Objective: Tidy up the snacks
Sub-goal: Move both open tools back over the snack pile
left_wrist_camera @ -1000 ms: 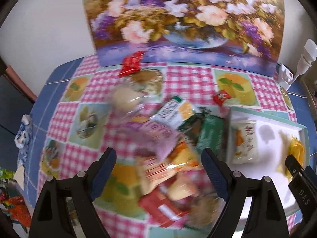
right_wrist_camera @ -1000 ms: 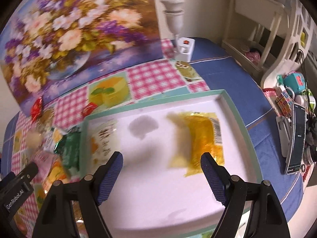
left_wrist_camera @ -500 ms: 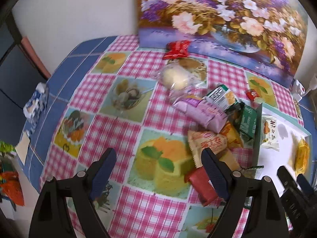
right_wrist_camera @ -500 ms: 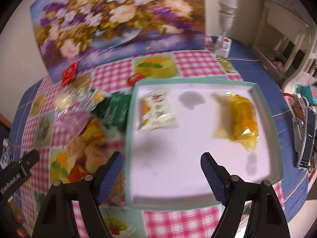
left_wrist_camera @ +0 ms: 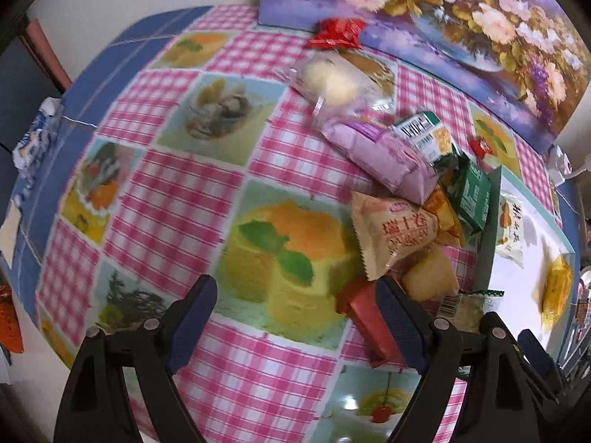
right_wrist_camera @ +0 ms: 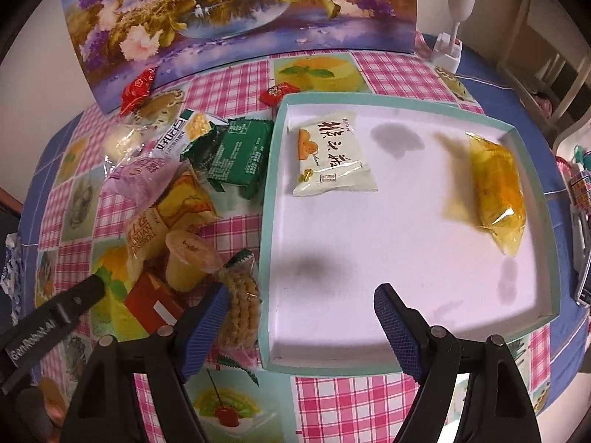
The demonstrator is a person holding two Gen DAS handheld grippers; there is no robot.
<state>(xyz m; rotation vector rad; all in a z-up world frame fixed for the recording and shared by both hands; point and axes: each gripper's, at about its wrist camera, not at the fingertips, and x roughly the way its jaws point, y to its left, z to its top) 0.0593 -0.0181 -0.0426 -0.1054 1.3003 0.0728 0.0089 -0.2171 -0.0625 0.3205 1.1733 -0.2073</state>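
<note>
Crinkly film snack packets [left_wrist_camera: 395, 234] heaped beside the tray [right_wrist_camera: 266, 221] are light, soft (slippery too), best pinched at a sealed end; both the left gripper [left_wrist_camera: 295, 312] and the right gripper [right_wrist_camera: 299, 315] have jaws wide, empty.

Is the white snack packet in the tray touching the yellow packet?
Apart. The right wrist view shows bare tray floor between the white packet and yellow packet.

A pink-and-white checked cloth with printed cake pictures [right_wrist_camera: 388, 70] covers the bench. The shallow cardboard tray [right_wrist_camera: 532, 170] is teal-rimmed, white inside, holding a cream packet [right_wrist_camera: 332, 155] and a yellow packet [right_wrist_camera: 498, 188].
</note>
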